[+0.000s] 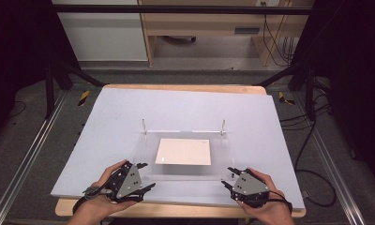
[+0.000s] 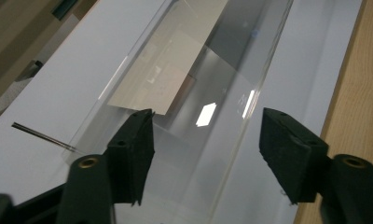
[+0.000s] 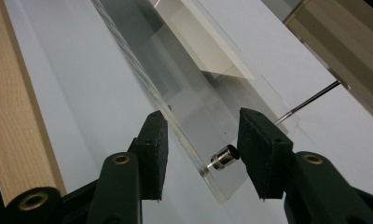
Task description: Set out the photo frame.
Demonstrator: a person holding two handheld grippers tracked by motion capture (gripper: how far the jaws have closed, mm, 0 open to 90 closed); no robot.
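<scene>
A clear acrylic plate (image 1: 185,154) lay flat near the middle of the pale grey board (image 1: 106,122), toward the person's side, with a cream sheet of paper (image 1: 183,152) showing beneath or within it. Two thin metal pins (image 1: 144,125) stood upright at the plate's far corners. In the right gripper view a small metal stud (image 3: 223,157) stuck out from the plate's near corner (image 3: 208,140), and a thin rod (image 3: 310,100) showed at the far edge. The right gripper (image 1: 231,177) sat at the plate's near right corner; its jaws straddled the plate's edge, one pad on each side, with the stud just touching or nearly touching the right-hand pad, while a gap remained at the other, so the jaws stood open around the edge rather than clamped. The left gripper (image 1: 146,176) was at the near left corner; in the left gripper view its jaws stood wide apart over the plate (image 2: 208,93), the plate's near edge running between them, and neither pad pressed on it. The paper (image 2: 161,70) lay beyond its pads. The board rested on a wooden table (image 1: 176,211), whose light edge ran just beside both grippers. Around the table stood a dark metal frame (image 1: 49,84), with cables (image 1: 312,140) trailing on the grey floor at the right and pale wooden furniture (image 1: 199,28) beyond.
</scene>
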